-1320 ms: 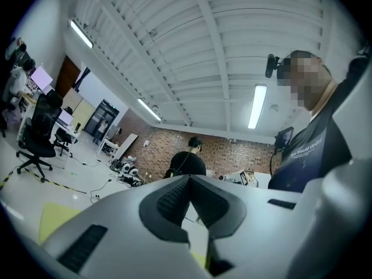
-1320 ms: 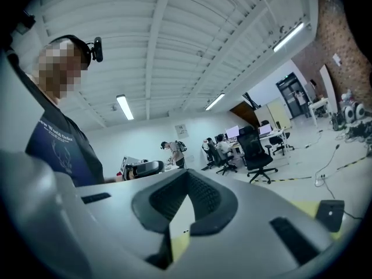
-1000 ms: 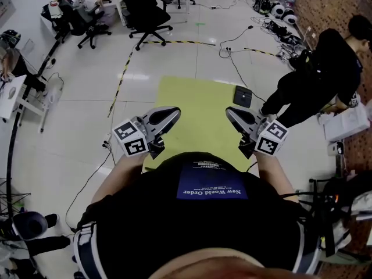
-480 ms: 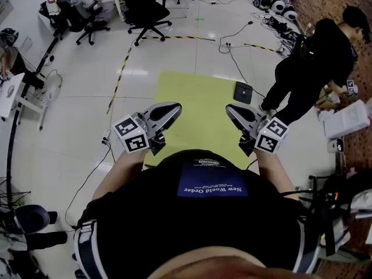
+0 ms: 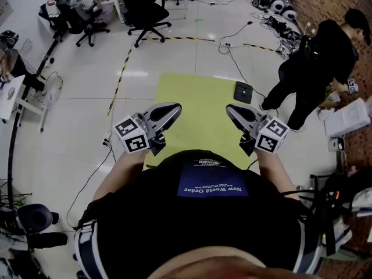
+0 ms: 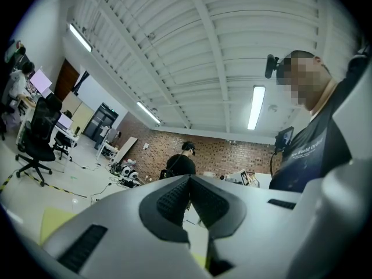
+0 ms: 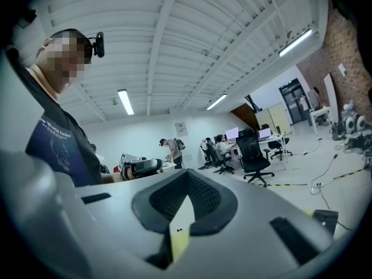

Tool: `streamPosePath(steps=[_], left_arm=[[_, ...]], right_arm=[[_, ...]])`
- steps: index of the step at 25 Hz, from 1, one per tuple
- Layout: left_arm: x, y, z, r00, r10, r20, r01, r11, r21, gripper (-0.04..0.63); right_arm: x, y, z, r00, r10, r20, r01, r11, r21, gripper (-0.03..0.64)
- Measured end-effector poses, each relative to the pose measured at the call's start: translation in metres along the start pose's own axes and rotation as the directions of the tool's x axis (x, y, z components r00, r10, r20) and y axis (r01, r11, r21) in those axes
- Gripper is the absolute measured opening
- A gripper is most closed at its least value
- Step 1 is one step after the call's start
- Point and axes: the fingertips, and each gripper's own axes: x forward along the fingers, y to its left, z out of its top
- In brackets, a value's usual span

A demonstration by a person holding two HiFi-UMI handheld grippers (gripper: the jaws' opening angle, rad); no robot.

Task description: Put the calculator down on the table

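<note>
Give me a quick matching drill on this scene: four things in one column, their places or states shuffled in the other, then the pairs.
Things
1. calculator
2. black office chair
3. person in black
4. left gripper

Places or states
A. beyond the table's far end, to the left
B. jaws together, nothing held
C. at the far right corner of the green table
D. standing right of the table

Pairs: 1-C, 2-A, 3-D, 4-B

A black office chair stands beyond striped floor tape; a person in black bends at right, near cables.
</note>
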Motion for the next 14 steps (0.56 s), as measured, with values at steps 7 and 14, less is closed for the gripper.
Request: streamPosePath(steps=[7,14], left_arm=[[-0.0009,0.0013,-0.0012,1.0,0.001,0.003,-0.001,1.0,0.003,0.006],[0.0004,0.003,-0.0025,1.0,0.003,0.011,-0.003,1.0,0.007,0.006]], right_arm=[[0.0026,-0.0007,-0.0024,1.0,0.009,-0.009,-0.009,1.0,-0.011,-0.012],[0.0042,-0.0026,-0.0055,1.0,0.02,-0.02,-0.02,1.0,-0.021,-0.012]])
